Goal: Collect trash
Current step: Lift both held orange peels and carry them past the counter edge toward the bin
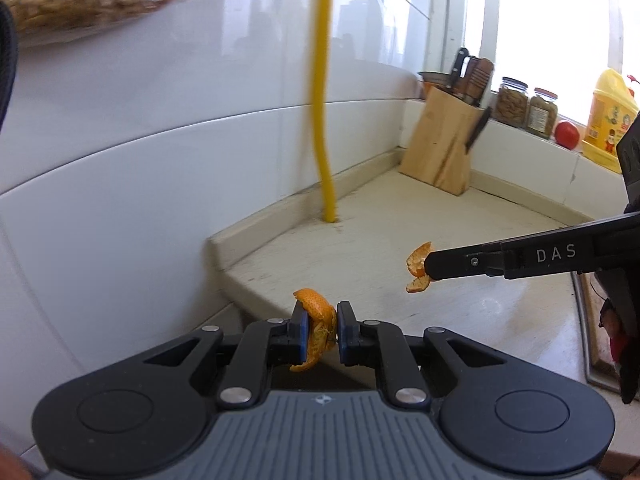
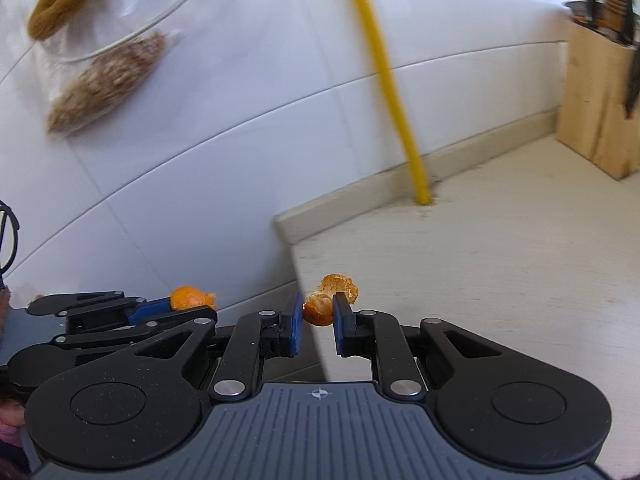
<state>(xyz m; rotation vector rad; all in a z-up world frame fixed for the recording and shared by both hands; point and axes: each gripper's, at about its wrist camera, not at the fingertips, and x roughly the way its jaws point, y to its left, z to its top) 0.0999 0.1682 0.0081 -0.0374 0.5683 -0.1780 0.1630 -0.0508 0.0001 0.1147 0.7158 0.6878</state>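
- I count two tools and two pieces of orange peel, one piece in each tool. My landmark is the yellow pipe (image 1: 322, 92), which comes down the white tiled wall (image 1: 160, 128) and meets the bench (image 1: 460, 240) at its back edge.
- Far left of the pipe, high on the wall, I see two blurred bags of brown food (image 2: 106, 82); I cannot tell what they hold.
- My left tool (image 1: 320, 326) sits in front of the pipe, past the bench's left edge. Its pads are pinched together on the first orange peel (image 1: 316, 320). That curl stands roughly upright between the pads, with its long axis running up and down and its orange skin facing up.
- To the right of the pipe, over the bench, my right tool (image 2: 317, 312) is clamped on the second orange peel (image 2: 326, 300). In the left wrist view this piece sticks out beyond the fingertips towards the pipe.
- Far right of the pipe, in the bench's back corner, stands one wooden knife block (image 1: 442, 144).
- Beyond it on the window sill I count two jars (image 1: 526, 106), one red fruit (image 1: 567, 134) and one yellow bottle (image 1: 608, 116).
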